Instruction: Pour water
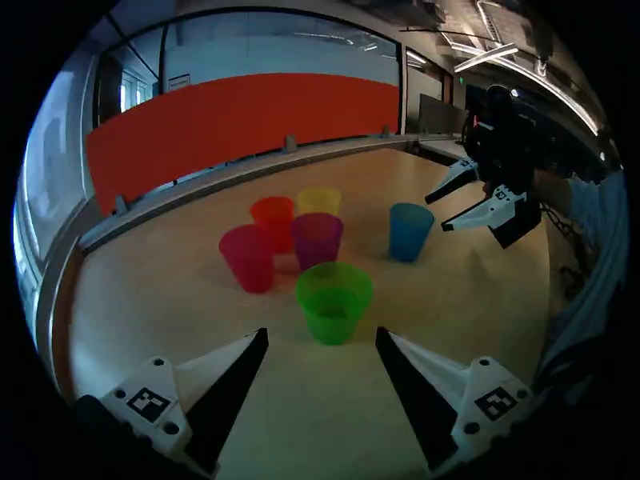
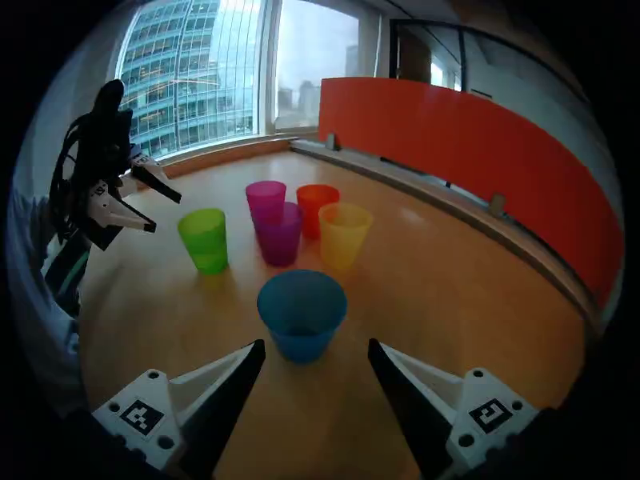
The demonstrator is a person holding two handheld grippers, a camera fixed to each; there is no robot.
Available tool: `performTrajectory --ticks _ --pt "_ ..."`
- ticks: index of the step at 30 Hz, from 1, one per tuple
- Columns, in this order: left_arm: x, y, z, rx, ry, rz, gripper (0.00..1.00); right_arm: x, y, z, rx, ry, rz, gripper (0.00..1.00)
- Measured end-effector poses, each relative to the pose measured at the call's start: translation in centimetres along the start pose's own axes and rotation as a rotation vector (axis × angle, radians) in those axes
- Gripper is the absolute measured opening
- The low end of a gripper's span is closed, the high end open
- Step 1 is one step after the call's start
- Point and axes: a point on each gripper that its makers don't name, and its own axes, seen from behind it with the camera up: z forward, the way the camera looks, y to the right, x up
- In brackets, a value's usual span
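A: What is on the left?
B: The left gripper hangs over the table, fingers wide apart, holding nothing. The green cup stands just before it, untouched.
A: And in the middle?
B: Four cups stand close together: pink cup, red cup, purple cup, yellow cup.
A: On the right?
B: The blue cup stands apart, just before the right gripper, also wide open and empty.
A: How far is the pouring?
B: Not begun, I judge. No cup is gripped or tilted. If any cup has water, I cannot tell. Grasping, lifting and pouring are all left.
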Motion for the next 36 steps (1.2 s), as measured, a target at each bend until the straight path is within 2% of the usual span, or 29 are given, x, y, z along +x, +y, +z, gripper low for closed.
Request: performTrajectory --ticks 9,17,21,29,36 --pt "0.3 -0.4 -1.0 0.053 0.029 -0.001 1.00 0.0 0.3 -1.9 -0.041 0.036 0.006 1.00" --pt "1.3 -1.6 -2.3 0.135 0.100 -0.018 1.00 1.3 1.4 -3.6 -0.121 0.110 0.042 1.00" --pt "2.0 -2.3 -3.0 0.183 0.146 -0.032 1.00 2.0 2.4 -4.6 -0.181 0.161 0.062 1.00" --pt "3.8 -3.7 -4.5 0.264 0.253 -0.070 1.00 3.2 4.8 -6.3 -0.333 0.243 0.058 1.00" --pt "5.6 -5.0 -6.4 0.337 0.351 -0.084 1.00 5.3 6.2 -8.1 -0.419 0.339 0.105 1.00"
